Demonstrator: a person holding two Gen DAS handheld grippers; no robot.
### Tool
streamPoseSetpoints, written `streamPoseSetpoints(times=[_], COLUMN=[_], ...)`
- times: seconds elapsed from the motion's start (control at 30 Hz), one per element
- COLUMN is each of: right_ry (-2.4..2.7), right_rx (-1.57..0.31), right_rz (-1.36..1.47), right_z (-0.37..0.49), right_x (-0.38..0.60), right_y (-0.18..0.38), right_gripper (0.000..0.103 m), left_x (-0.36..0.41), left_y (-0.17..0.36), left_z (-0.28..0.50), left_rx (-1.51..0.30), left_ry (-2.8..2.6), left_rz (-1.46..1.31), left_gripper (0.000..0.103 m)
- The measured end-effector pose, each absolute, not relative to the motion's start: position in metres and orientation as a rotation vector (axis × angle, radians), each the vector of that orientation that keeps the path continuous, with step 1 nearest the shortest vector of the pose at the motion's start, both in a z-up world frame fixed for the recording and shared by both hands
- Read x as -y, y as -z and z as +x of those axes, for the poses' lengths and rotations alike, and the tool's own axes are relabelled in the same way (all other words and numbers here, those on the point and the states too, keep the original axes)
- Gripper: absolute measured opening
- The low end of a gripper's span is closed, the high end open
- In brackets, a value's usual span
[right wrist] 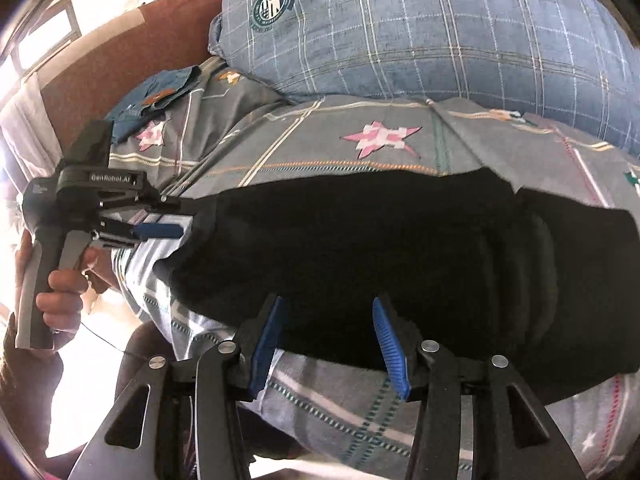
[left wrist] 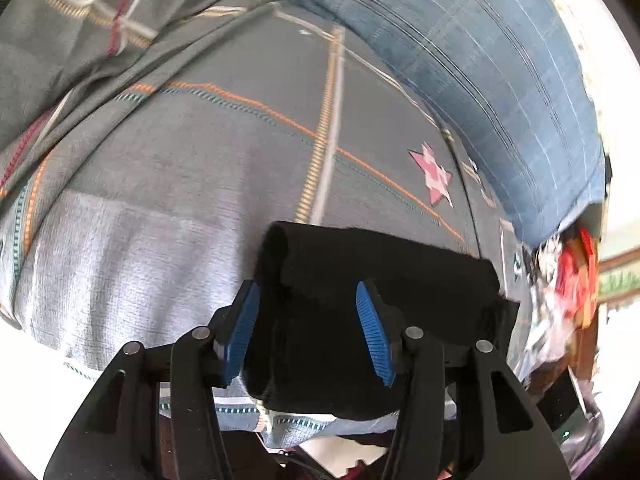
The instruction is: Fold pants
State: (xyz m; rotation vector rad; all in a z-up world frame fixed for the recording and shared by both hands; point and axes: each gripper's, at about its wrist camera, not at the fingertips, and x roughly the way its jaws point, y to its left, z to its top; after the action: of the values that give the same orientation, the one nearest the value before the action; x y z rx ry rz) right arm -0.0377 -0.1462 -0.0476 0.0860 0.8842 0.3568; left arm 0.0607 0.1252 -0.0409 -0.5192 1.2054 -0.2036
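Note:
The black pants [right wrist: 400, 252] lie folded in a long band across the grey bed sheet [right wrist: 312, 148]. In the left wrist view their end [left wrist: 360, 300] lies between the blue pads of my left gripper [left wrist: 308, 296], which is open around it. My right gripper [right wrist: 326, 308] is open at the near edge of the pants, its pads apart over the cloth. In the right wrist view the left gripper [right wrist: 184, 226] sits at the pants' left end, held by a hand [right wrist: 60, 300].
A blue plaid pillow [right wrist: 440, 28] lies behind the pants at the head of the bed; it also shows in the left wrist view [left wrist: 500, 80]. Folded blue jeans [right wrist: 156, 96] lie at the far left. A brown headboard [right wrist: 120, 48] stands behind. Colourful clutter [left wrist: 568, 280] sits off the bed.

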Motion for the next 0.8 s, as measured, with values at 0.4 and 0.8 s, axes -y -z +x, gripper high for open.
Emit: streamPoseSetpoints(times=[0.4,0.8], right_ry=[-0.512,-0.519], right_rx=[-0.79,-0.697], right_rz=[-0.254,-0.399], right_z=[-0.053,-0.039], right_x=[0.046,0.008], right_y=[0.056,0.075], right_gripper=[0.065,0.017], left_x=[-0.143,-0.142], left_y=[0.056,0.058], left_z=[0.094,0.11], left_rx=[-1.296,-1.327], left_ry=[0.223,0.293], left_rz=[-0.573,-0.6], left_gripper=[0.055,0.073])
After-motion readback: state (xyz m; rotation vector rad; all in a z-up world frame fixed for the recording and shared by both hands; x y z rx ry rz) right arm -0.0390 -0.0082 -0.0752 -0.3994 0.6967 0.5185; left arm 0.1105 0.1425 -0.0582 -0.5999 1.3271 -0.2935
